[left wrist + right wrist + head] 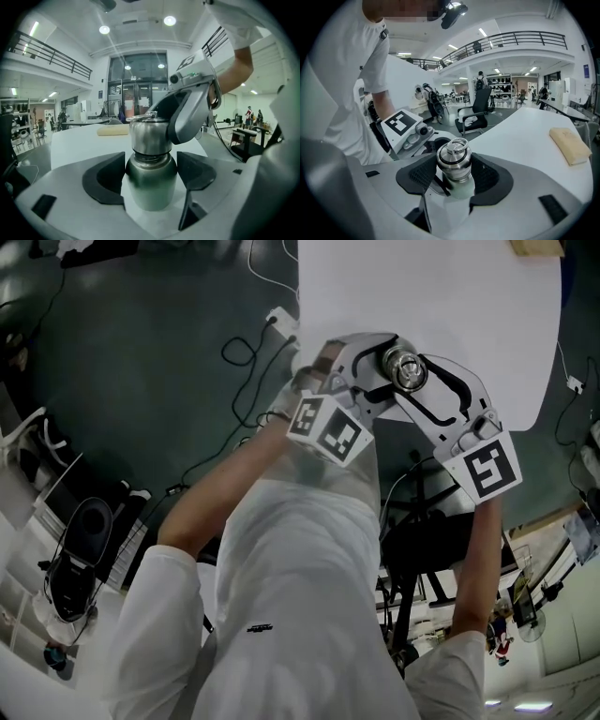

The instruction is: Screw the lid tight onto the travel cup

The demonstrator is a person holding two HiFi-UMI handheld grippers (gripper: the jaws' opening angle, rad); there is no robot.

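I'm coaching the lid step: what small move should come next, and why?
Probably close the left claw on the travel cup. Its pads flank the steel body without visibly pressing, while the right claw appears clamped on the lid, which sits on the neck with a gap showing. Steadying the cup first should let the lid turn.

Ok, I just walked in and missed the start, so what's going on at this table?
A person works a steel travel cup on the white table with tongs in each hand. The left tongs stand open round its body, pads close beside it; the right tongs are shut on the lid. A gap shows at the neck, so the lid looks not yet tight.
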